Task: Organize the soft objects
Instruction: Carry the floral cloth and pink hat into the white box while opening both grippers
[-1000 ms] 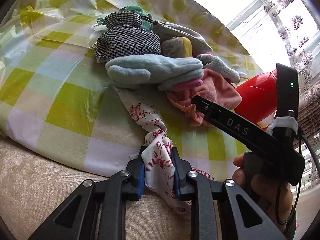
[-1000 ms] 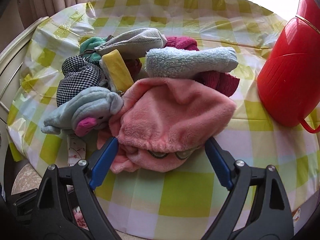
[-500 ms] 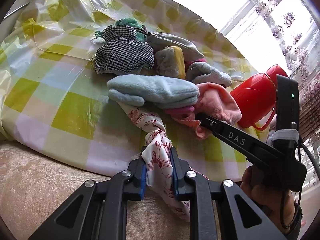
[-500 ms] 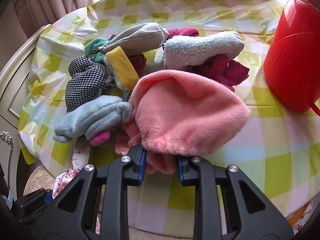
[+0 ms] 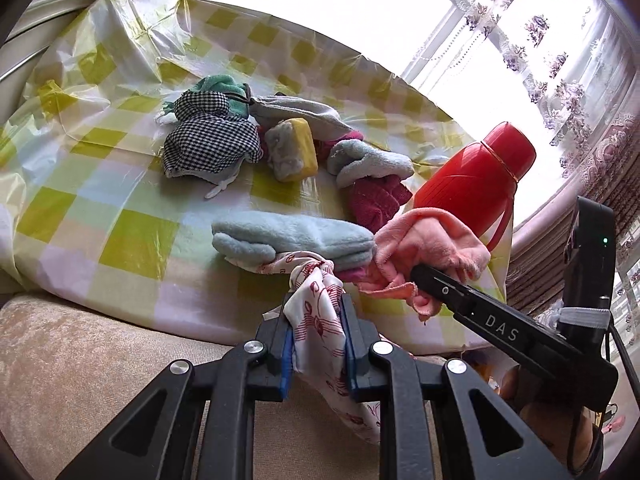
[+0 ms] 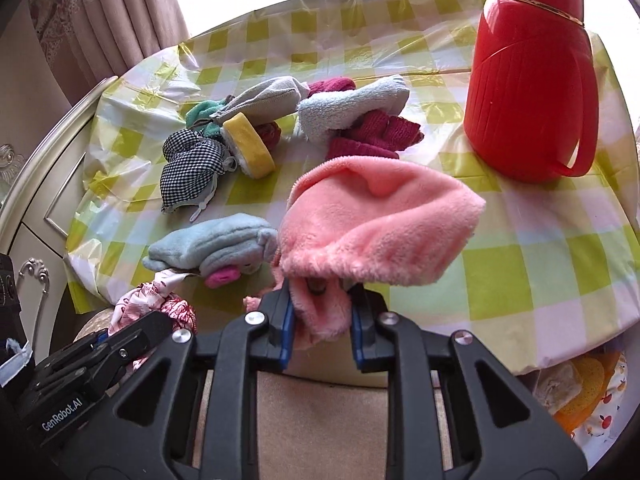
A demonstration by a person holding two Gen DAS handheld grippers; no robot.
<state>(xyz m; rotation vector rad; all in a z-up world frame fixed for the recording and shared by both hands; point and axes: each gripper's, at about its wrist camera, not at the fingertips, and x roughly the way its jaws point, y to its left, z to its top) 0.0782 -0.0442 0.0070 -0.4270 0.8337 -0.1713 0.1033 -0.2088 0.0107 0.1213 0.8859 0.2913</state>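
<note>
Left gripper [image 5: 316, 340] clamped on white red-printed silky cloth [image 5: 320, 320], its length running far-to-near off the checked table [image 5: 120, 208] edge, right gripper [image 6: 322, 326] clenching fluffy pink fleece hat [image 6: 376, 228], crown pointing far-right, lifted at near edge

My left gripper [image 5: 318, 340] clamps a white cloth with red print [image 5: 320, 320]; the cloth runs up under a pale blue plush piece [image 5: 292, 236] on the checked tablecloth [image 5: 132, 240]; my right gripper [image 5: 416, 274], at right, pinches a pink fleece [image 5: 432, 244] just before a red jug [image 5: 472, 172]; further soft items lie beyond.
</note>
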